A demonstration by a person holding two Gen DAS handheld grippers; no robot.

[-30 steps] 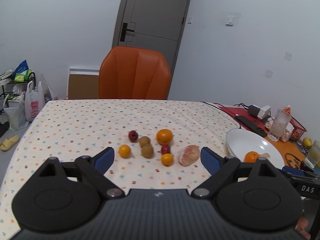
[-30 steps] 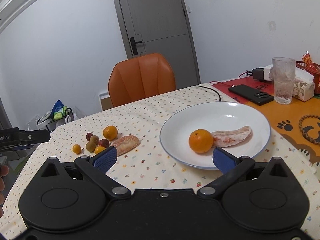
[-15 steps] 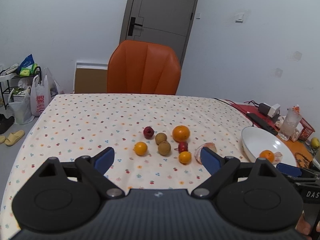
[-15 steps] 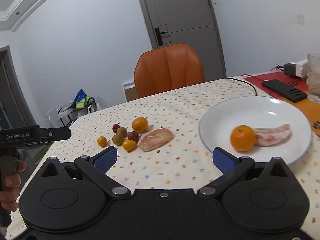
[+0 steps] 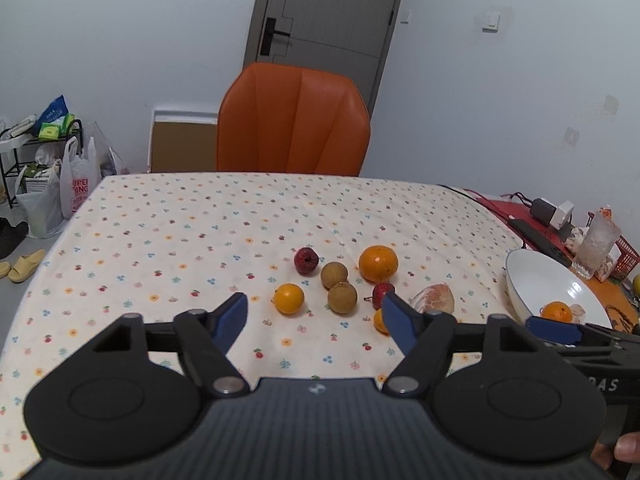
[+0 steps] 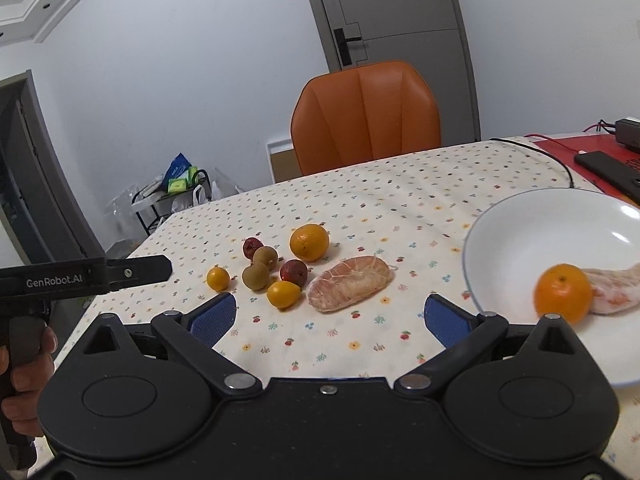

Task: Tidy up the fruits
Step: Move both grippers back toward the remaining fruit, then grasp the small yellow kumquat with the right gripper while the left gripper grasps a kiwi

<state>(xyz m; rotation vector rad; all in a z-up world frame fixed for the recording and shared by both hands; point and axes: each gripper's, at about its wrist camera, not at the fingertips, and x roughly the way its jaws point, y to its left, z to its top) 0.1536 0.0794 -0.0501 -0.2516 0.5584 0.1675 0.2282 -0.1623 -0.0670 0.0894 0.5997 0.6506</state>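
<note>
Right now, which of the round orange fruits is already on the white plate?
Only the orange beside the peeled segment on the white plate; the larger orange and two small ones lie on the tablecloth.

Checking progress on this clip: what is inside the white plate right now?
The white plate holds one orange and a peeled pomelo segment touching it. The plate's near edge is hidden behind the right tongs, and its right side is cut off by the frame.

fruits (image 6: 280, 266) left of plate (image 6: 520, 216), orange (image 6: 562, 293) inside
</note>
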